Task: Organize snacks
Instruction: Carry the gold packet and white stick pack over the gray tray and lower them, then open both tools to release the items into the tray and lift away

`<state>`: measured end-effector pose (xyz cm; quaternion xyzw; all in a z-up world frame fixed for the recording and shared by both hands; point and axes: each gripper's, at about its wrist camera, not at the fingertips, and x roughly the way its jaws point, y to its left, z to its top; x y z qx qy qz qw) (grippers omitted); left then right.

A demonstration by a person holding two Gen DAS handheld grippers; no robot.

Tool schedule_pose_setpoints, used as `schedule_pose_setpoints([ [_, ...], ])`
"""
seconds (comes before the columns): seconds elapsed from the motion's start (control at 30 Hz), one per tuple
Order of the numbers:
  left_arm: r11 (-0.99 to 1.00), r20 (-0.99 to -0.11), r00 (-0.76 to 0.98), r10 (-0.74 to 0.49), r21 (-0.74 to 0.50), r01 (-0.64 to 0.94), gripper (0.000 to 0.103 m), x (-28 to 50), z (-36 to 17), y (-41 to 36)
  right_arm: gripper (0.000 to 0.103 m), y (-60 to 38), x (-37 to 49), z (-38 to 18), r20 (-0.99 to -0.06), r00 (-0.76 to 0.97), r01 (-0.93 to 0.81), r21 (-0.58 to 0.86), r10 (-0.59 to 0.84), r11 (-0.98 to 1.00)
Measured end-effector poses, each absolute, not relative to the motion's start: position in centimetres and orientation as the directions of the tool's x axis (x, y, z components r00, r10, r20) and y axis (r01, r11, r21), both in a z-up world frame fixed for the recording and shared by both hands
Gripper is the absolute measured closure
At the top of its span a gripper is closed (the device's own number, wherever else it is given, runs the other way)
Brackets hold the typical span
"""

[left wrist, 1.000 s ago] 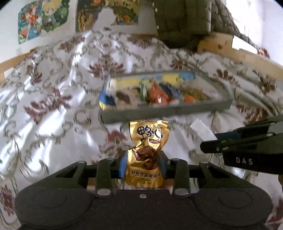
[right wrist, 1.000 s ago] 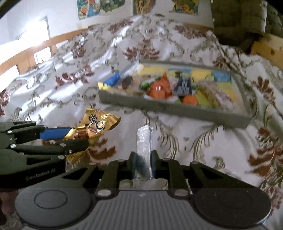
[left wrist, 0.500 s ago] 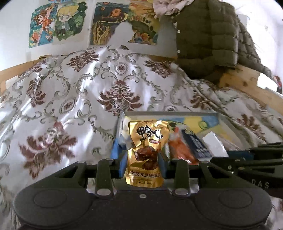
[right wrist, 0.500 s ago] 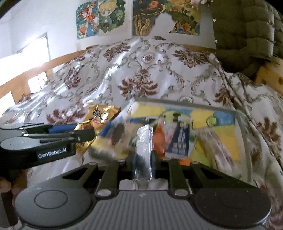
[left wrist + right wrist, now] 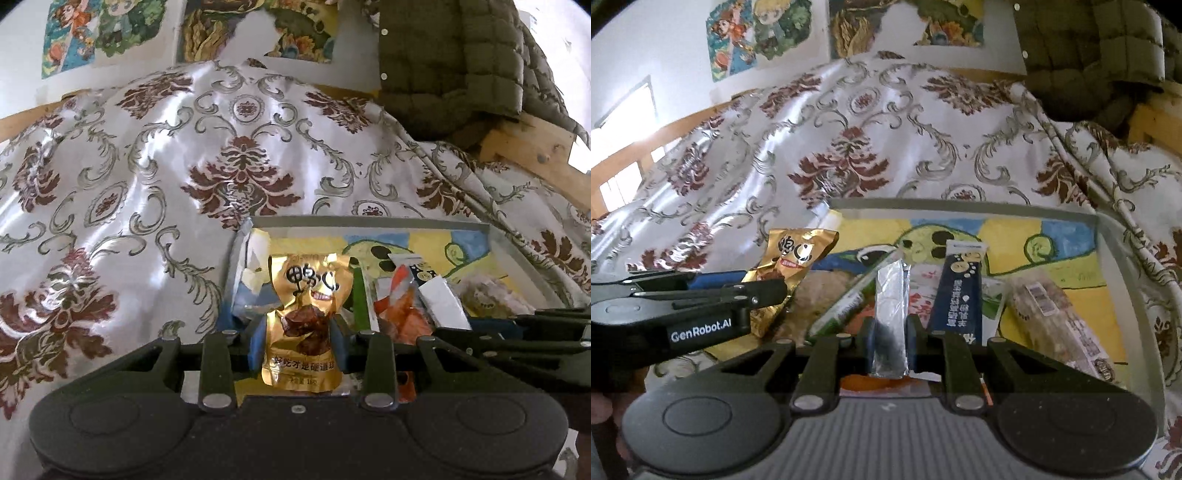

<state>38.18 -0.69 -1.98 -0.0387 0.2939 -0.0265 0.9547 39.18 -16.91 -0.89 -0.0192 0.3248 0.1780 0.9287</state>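
Both my tongs carry a snack. My left gripper (image 5: 299,343) pinches a glossy gold foil packet (image 5: 304,321) by its lower half between blue pads; the crinkled packet stands upright, long axis running straight away from me, its printed top flaring past the tips. My right gripper (image 5: 889,339) is closed narrow on a slim silver sachet (image 5: 891,314), a flat, shiny strip, also upright and pointing forward along the fingers.

Just beyond both sets of tips lies the grey tray (image 5: 964,206), rectangular with low straight walls and a bright cartoon-printed floor. Ahead of my right tips a dark blue stick pack (image 5: 958,291) lies lengthwise away from me, with a clear-wrapped pale bar (image 5: 1056,321) to its right and a thin green-and-white tube (image 5: 849,299) slanting to its left. Ahead of my left tips sits an orange wrapper (image 5: 402,302). Bare tray floor shows mostly at the far side, below the back wall.

Past the tray, satin patterned bedding (image 5: 155,177) rises in soft folds to a wall with posters (image 5: 761,33); an olive quilted jacket (image 5: 454,62) hangs far right over a wooden frame (image 5: 528,147).
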Motion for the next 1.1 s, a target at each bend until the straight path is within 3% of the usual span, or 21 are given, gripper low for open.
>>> schedule_pose_setpoints([
  [0.53,0.995,-0.549,0.831,-0.094,-0.079,0.061,0.062,38.7,-2.5,-1.5,0.080,-16.6,39.9,-1.5,-0.623,0.724,-0.326,0.070,0.296,0.943],
  [0.63,0.995,-0.550,0.830,-0.094,-0.075,0.063,0.059,38.5,-2.5,-1.6,0.075,-16.6,39.8,-1.4,-0.624,0.727,-0.327,0.051,0.286,0.944],
  [0.77,0.995,-0.544,0.834,-0.094,-0.079,0.061,0.056,38.0,-2.3,-1.6,0.060,-16.8,39.4,-0.9,-0.614,0.740,-0.324,0.033,0.275,0.945],
  [0.93,0.990,-0.521,0.845,-0.118,-0.127,0.060,0.053,37.1,-1.4,-1.0,0.053,-17.6,38.6,0.2,-0.598,0.757,-0.309,0.025,0.261,0.951],
  [1.1,0.984,-0.495,0.860,-0.124,-0.176,0.041,0.042,36.0,0.0,-0.3,0.038,-18.6,37.3,1.8,-0.561,0.788,-0.283,0.035,0.253,0.959],
])
